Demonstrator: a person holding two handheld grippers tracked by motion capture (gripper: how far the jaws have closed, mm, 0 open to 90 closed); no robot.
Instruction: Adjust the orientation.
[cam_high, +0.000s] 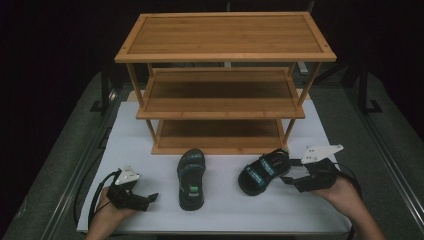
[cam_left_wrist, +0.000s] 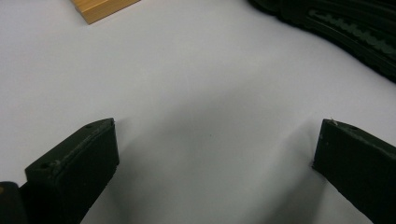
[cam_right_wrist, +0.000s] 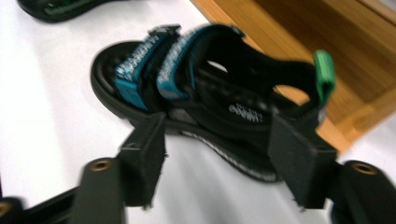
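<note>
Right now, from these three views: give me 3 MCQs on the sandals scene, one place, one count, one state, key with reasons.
1. Where is the sandal that lies near the left hand-held gripper?
A. on the top shelf
B. on the white table in front of the rack
C. on the bottom shelf

2. How many shelves does the wooden rack have?
A. two
B. three
C. five

3. How do the left hand-held gripper's jaws stand?
A. wide open over bare table
B. clamped on a sandal
C. clamped on the rack

Key: 1 B, it lies flat on the white top before the rack. 2 B, the high view shows three boards stacked. 3 A, the left gripper view shows both pads apart with nothing between.
</note>
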